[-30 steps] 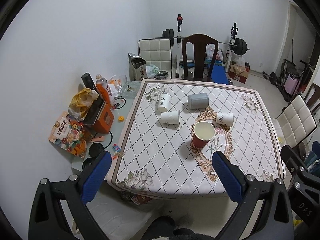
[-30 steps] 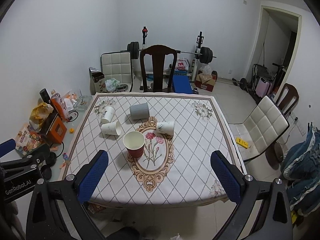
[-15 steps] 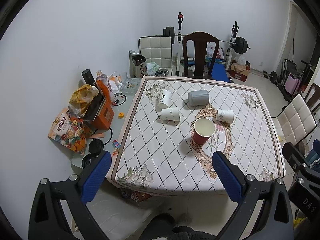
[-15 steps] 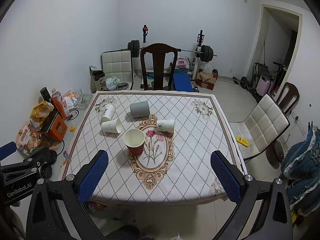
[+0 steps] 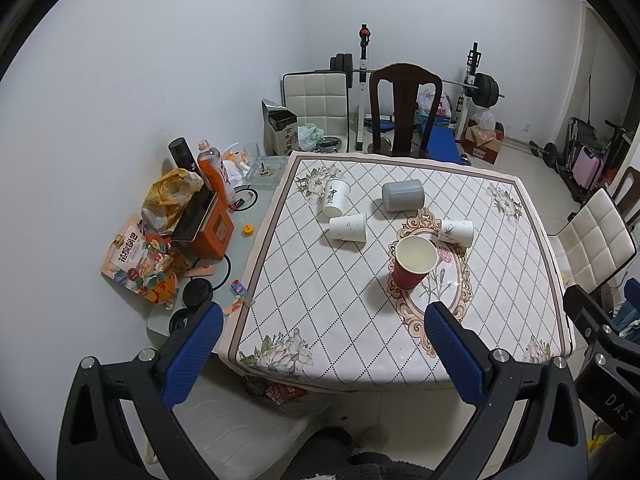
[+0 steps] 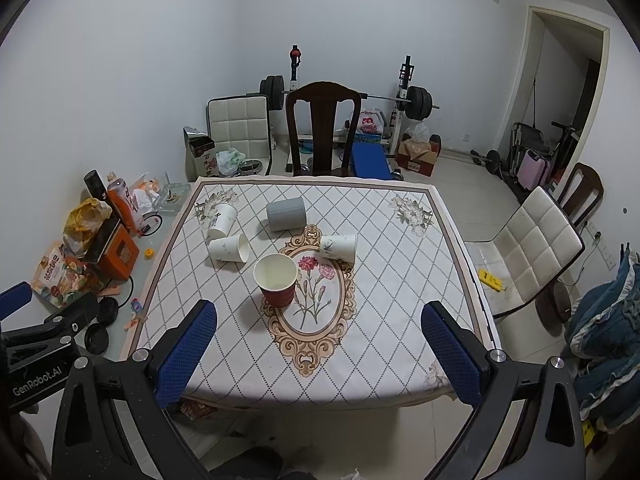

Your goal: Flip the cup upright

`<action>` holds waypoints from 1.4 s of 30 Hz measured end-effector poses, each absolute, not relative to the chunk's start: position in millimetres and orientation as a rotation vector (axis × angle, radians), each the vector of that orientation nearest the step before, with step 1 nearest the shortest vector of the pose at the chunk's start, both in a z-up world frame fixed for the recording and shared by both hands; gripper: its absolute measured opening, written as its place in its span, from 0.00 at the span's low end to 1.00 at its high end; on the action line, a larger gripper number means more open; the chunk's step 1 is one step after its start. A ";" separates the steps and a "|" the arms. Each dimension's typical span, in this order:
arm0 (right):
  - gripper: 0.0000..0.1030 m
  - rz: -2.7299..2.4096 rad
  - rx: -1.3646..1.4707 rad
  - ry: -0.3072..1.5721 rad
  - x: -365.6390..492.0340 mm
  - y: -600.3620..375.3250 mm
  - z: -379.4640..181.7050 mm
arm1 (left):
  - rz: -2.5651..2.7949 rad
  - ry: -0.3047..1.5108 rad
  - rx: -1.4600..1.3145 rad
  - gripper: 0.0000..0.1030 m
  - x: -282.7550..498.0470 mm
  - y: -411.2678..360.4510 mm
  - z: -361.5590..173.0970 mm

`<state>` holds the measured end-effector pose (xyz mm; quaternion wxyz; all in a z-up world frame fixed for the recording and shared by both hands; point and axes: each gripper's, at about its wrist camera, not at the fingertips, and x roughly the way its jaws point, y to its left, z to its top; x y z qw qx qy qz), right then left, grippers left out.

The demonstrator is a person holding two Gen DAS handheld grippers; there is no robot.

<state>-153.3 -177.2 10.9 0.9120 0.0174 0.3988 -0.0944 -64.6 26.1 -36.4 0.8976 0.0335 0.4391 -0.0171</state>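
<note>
Both grippers have drawn back from the table (image 6: 400,320), left gripper (image 5: 320,344) and right gripper (image 6: 320,340) wide and empty; approach 1 toppled paper cup (image 6: 339,246), seemingly at 12 o'clock, gripping its wall gently.

Readable marks in your views

You can read "GenRobot.AI" on your left tool (image 6: 36,376) in the right wrist view, and "DAS" on your right tool (image 5: 616,400) in the left.
</note>
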 end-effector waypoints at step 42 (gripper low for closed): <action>1.00 -0.180 0.036 0.825 -155.5 -167.9 6.6 | -0.036 0.906 0.071 1.00 -65.1 27.0 -36.8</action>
